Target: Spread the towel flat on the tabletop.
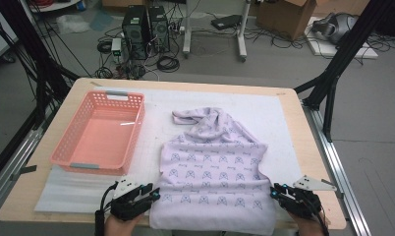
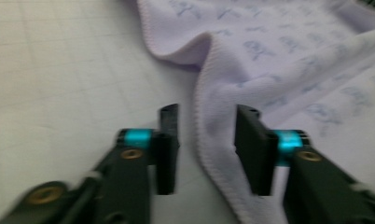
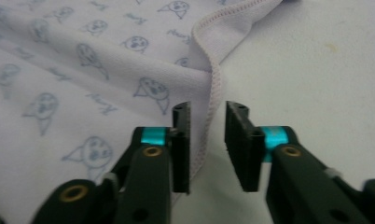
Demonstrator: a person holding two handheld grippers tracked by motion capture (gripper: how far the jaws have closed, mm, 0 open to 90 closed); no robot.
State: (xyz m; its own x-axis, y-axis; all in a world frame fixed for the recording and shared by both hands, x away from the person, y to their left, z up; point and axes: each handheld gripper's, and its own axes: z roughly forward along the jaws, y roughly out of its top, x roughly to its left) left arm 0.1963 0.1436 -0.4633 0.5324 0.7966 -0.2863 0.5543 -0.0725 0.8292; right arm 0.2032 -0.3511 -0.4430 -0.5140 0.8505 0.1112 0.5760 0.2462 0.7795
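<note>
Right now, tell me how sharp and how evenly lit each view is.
High view: even, soft light, no hard shadows, a small glare streak in the pink basket, mildly soft throughout. Left gripper view: most blurred; the towel print and the left gripper look smeared. Right gripper view: sharper; the towel hem stitching is readable, the right gripper slightly soft.

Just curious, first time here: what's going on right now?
Left gripper and right gripper open, each straddling a towel edge. Towel partly folded. Pink basket stands aside.
</note>
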